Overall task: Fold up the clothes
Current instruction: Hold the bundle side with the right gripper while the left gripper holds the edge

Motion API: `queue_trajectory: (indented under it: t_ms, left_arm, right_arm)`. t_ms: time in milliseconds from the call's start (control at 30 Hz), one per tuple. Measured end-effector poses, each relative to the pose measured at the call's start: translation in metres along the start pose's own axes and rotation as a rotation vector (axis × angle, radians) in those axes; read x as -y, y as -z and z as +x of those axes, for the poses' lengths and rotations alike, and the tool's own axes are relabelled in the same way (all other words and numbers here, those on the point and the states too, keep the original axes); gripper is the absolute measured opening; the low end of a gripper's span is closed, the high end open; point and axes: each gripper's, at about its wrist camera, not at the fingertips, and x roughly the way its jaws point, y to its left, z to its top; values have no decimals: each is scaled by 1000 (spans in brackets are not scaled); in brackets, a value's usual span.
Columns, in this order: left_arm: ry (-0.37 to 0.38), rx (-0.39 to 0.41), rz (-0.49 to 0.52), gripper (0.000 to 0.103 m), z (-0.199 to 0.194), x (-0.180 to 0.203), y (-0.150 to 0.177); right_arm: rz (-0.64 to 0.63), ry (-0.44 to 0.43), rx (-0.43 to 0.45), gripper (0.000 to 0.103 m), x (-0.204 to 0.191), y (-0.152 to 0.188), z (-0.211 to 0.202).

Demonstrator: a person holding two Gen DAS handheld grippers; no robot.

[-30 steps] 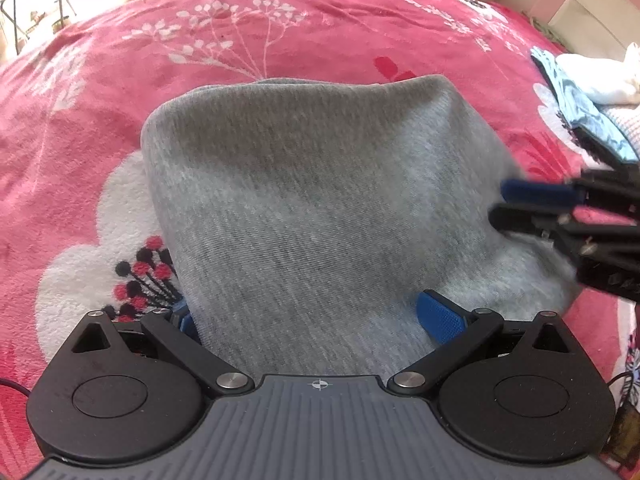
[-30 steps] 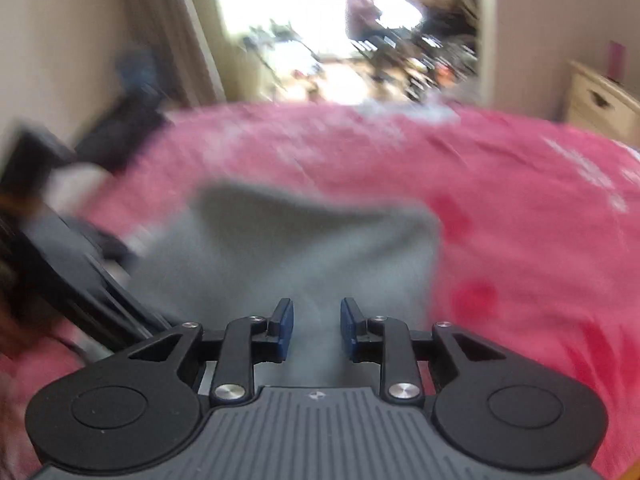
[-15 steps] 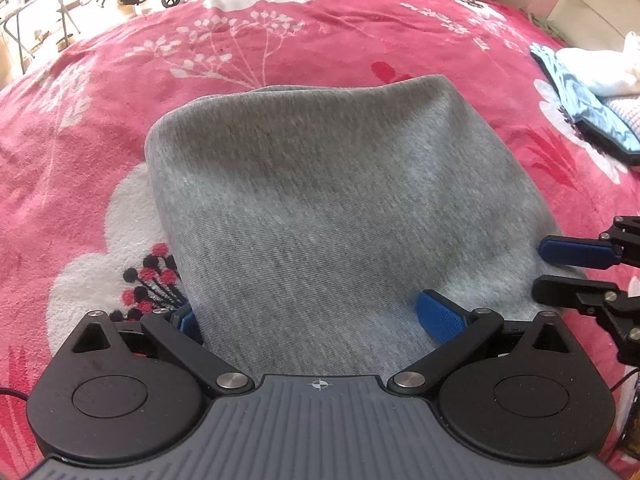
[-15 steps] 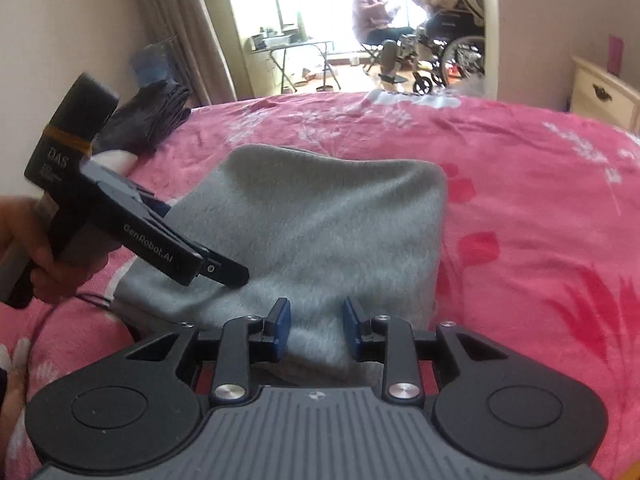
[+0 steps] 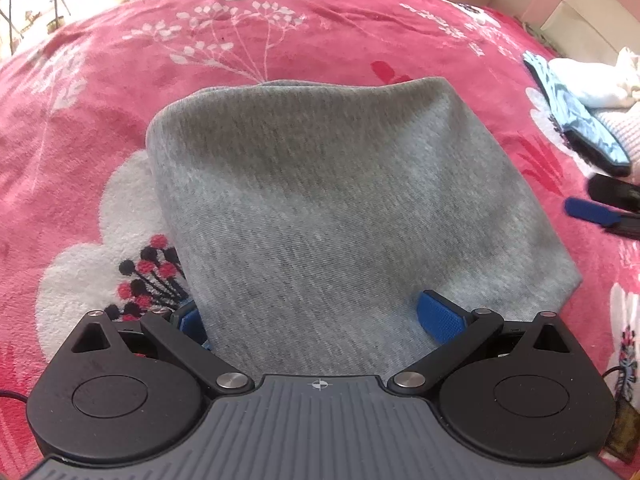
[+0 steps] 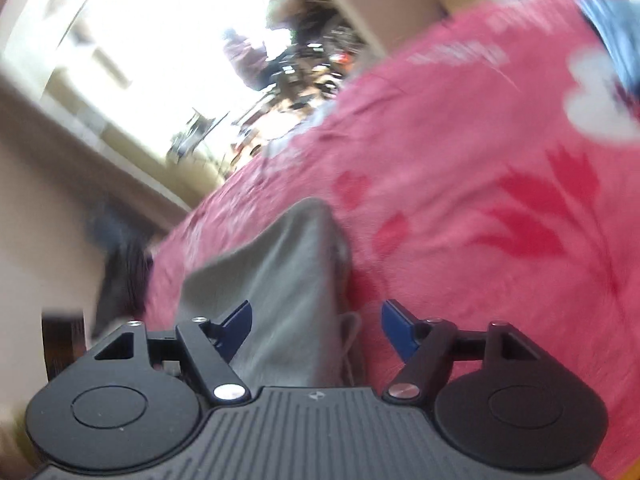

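While the folded grey garment (image 5: 332, 208) lies mid-bed on the pink floral blanket (image 5: 100, 92), both the left gripper (image 5: 316, 320) and right gripper (image 6: 316, 324) have jaws spread, seemingly straddling its near edge.

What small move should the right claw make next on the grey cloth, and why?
Probably close. The right claw is open with the grey cloth's edge lying between its blue pads. The left claw is also open astride the cloth's near edge.
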Motion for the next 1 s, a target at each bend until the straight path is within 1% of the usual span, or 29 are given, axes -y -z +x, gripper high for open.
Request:
queue_trajectory:
  t_ms: [100, 133, 167, 233, 367, 567, 1000]
  left_arm:
    - [34, -25, -57, 103, 3, -9, -1]
    - [38, -26, -61, 103, 4, -9, -1]
    - [41, -26, -60, 103, 4, -9, -1]
    - [47, -24, -59, 103, 5, -10, -1]
    - [62, -18, -61, 103, 7, -12, 0]
    - [75, -10, -57, 103, 7, -15, 1]
    - [76, -2, -55, 103, 8, -14, 2]
  right_arm:
    - [132, -13, -41, 76, 24, -7, 17]
    - [176, -17, -55, 76, 32, -9, 23]
    - [208, -23, -68, 76, 38, -11, 28]
    - [228, -45, -91, 76, 42, -13, 38]
    - [222, -61, -129, 82, 41, -14, 52]
    - [230, -105, -154, 89, 39, -12, 58]
    - [255, -128, -151, 89, 44, -12, 55]
